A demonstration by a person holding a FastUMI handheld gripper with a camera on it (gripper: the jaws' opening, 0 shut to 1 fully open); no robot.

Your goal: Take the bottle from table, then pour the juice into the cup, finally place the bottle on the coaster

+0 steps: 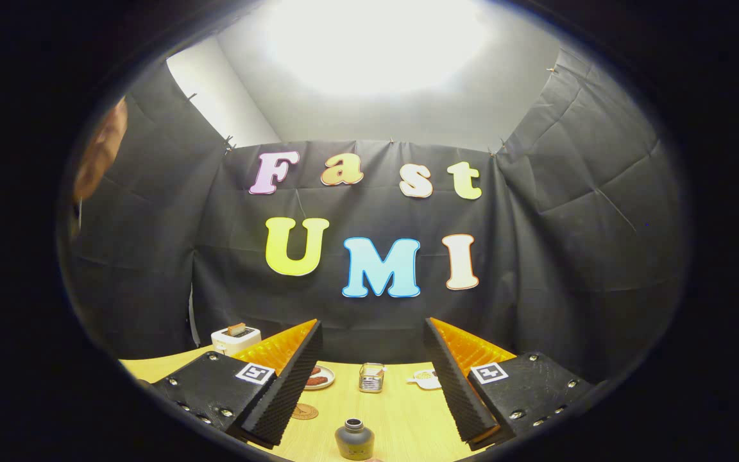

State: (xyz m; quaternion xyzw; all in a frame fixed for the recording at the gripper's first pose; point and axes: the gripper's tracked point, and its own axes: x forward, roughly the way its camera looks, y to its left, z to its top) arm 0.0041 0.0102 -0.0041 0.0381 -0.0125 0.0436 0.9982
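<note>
- The one bottle (354, 439), dark with its cap on, stands upright on the wooden table (401, 417), low between my fingers and nearer to me than their tips; nothing touches it.
- My gripper (373, 359) is spread wide and holds nothing, so I judge I am at the first step: taking the bottle.
- Next I need to drop and ease forward until both fingers flank the bottle's body, then close on it squarely so it does not tip.
- One cup (371, 377), clear glass, waits beyond the bottle, about midway between the fingertips.
- One round coaster (304, 412) lies just beside the left finger, partly hidden by it.
- Farther out I count one plate (319, 378) with food, one pale flat thing (425, 380) I cannot make out, and one white toaster (235, 339) at the table's far left.
</note>
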